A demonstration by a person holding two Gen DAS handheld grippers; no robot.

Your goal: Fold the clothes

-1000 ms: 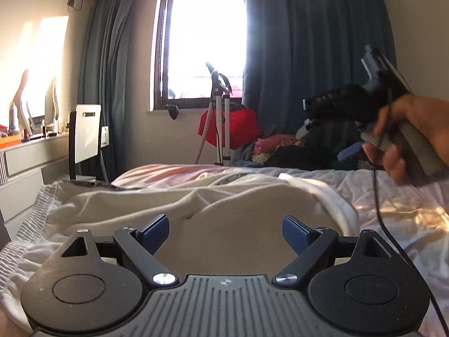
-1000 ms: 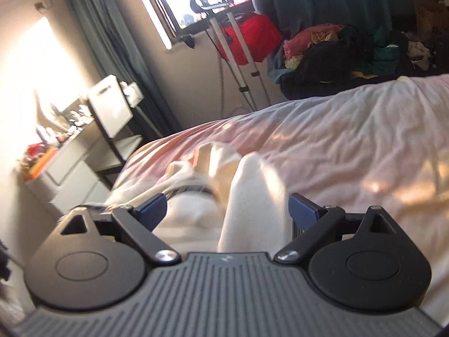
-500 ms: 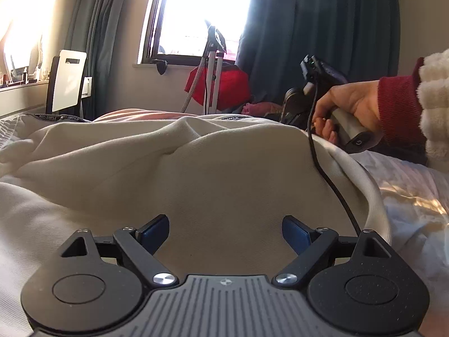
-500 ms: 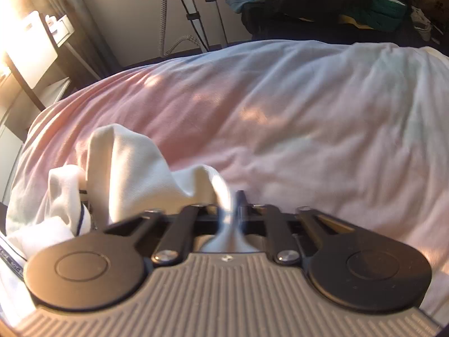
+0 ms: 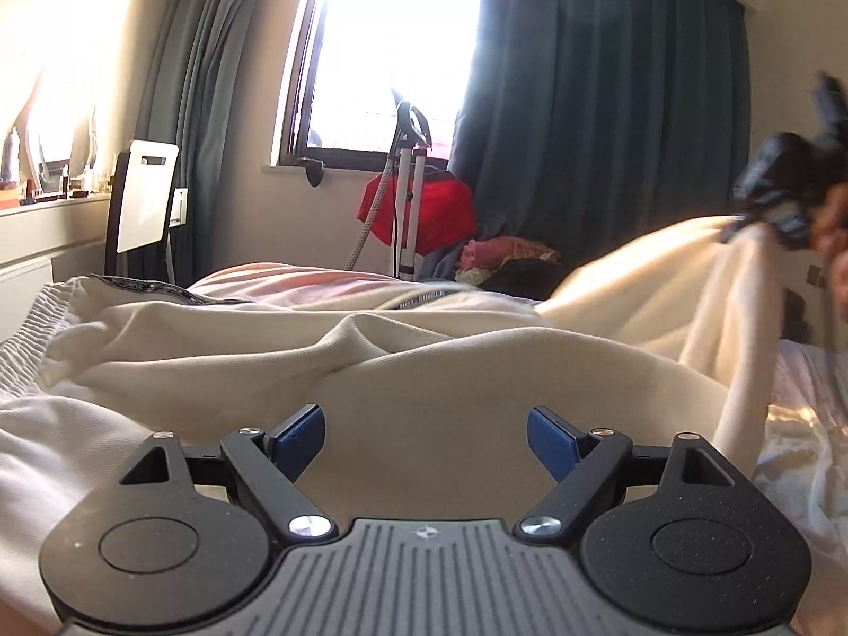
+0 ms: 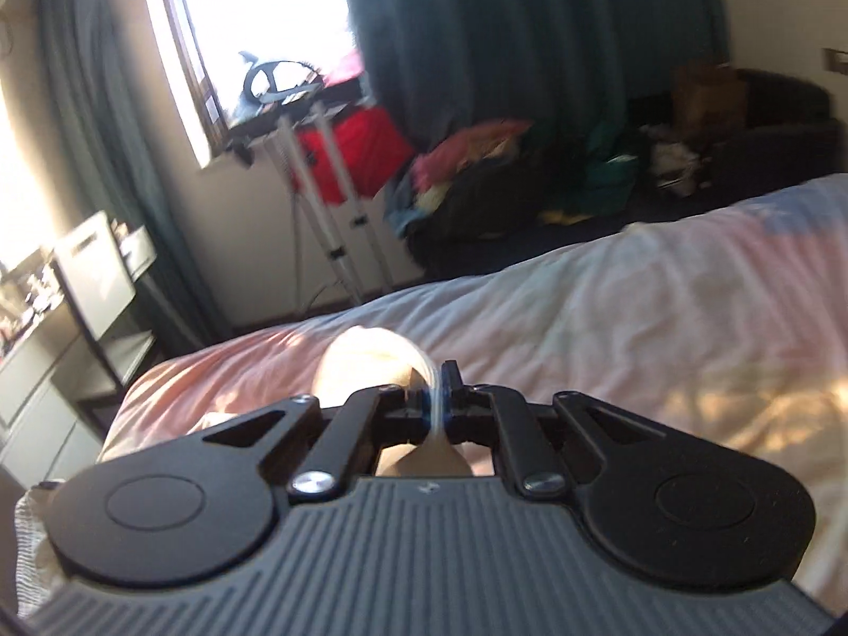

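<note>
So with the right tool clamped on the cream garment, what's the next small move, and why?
Probably close the left tool on the cream garment under it: it is open with nothing held, while the right tool lifts one pinched edge above the bed.

Cream garment (image 5: 424, 371): soft, creased fabric, spread rumpled across the lower and middle frame of the left wrist view; one edge is lifted taut toward the upper right. A pinched fold (image 6: 365, 365) is seen mid-frame in the right wrist view.
</note>
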